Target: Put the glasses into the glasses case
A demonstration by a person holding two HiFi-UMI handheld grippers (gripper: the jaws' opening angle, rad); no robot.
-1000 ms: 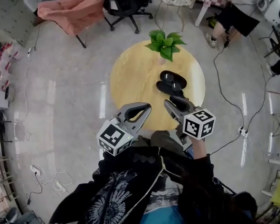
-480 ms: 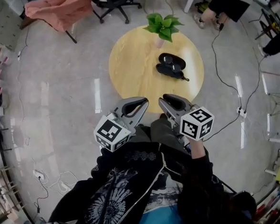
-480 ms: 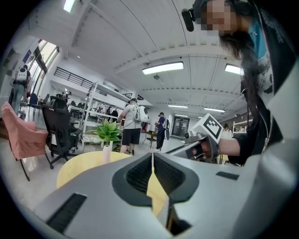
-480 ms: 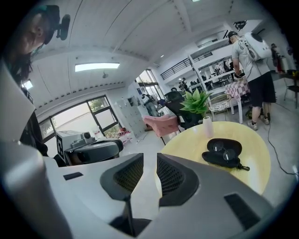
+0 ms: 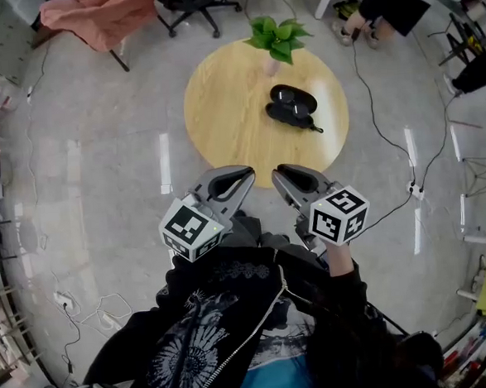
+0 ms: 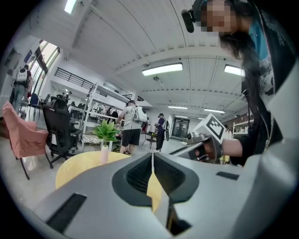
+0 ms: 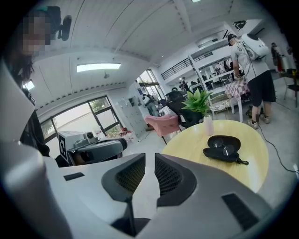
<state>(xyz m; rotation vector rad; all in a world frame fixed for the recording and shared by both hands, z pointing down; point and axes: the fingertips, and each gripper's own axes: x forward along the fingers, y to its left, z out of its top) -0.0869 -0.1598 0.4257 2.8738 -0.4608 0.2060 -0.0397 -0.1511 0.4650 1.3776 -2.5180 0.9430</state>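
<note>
The glasses (image 7: 223,148) lie in the open glasses case (image 5: 293,104) near the worktop's (image 5: 229,107) far right edge. They are probably light, with fragile frames and slippery lenses, so grip the case's stiff lid. The left gripper's (image 5: 248,174) jaws are together and empty. The right gripper's (image 5: 276,175) jaws have just been closing and stand slightly apart, empty.

the glasses case (image 5: 293,102) lies on the table (image 5: 221,116), right of its middle. the potted plant (image 5: 275,37) stands behind it, at the table's far edge.

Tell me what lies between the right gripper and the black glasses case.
Only bare yellow wooden tabletop separates the right gripper, jaws just closing on nothing, from the open black glasses case; head and right gripper views show it.
</note>
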